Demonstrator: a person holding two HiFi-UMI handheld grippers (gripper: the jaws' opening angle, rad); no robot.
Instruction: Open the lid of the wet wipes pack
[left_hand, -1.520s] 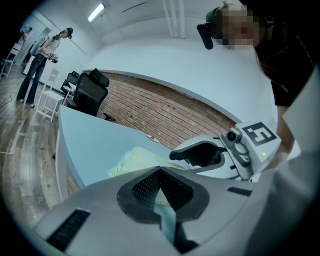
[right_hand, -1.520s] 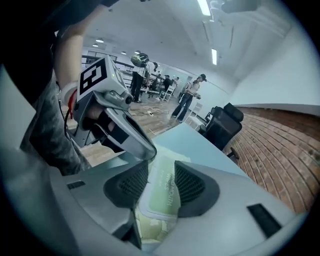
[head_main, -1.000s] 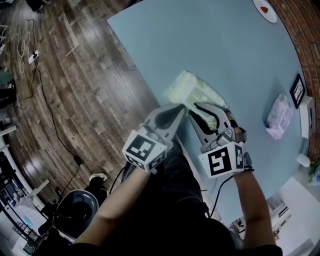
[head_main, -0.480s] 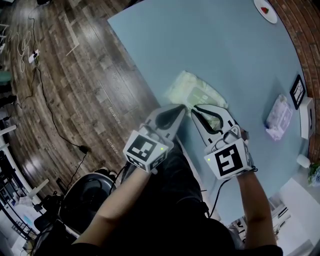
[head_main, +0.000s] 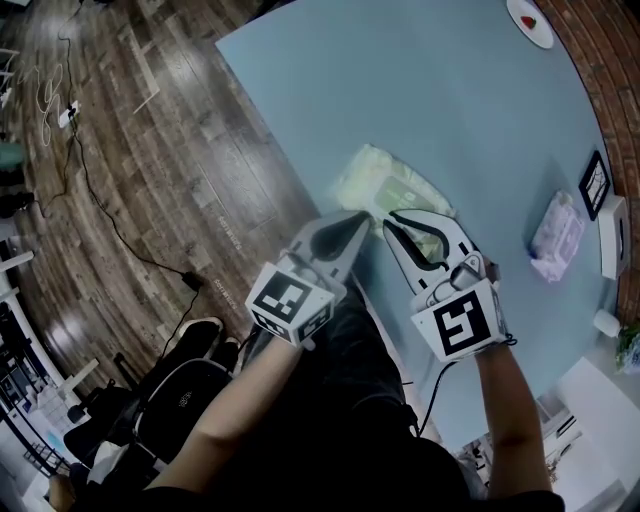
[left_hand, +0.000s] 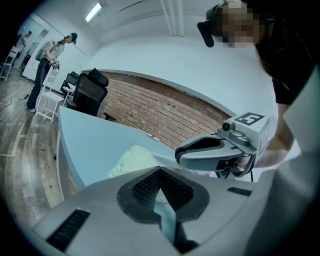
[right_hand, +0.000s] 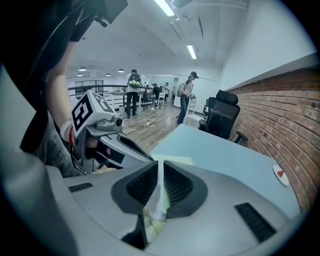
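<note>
A pale green wet wipes pack (head_main: 385, 183) lies on the light blue table (head_main: 430, 90); the left gripper view shows the pack (left_hand: 134, 157) just past the jaws. My right gripper (head_main: 393, 216) has just been closing and is now shut on the pack's thin white lid flap (right_hand: 159, 204), which stands between its pads (right_hand: 176, 184). My left gripper (head_main: 365, 216) is shut, its tips (left_hand: 160, 171) at the pack's near edge. Whether they pinch the wrapper is hidden. The two grippers sit side by side, almost touching.
A second, purple wipes pack (head_main: 557, 232) lies at the table's right, by a framed picture (head_main: 596, 180) and a white box (head_main: 612, 235). A small plate (head_main: 530, 20) sits at the far edge. An office chair (head_main: 175, 410) stands on the wooden floor (head_main: 150, 180).
The right gripper's jaws have come together on the lid flap, and the hand has shifted a little and rolled. The left gripper has stayed put. The chair on the floor has moved.
</note>
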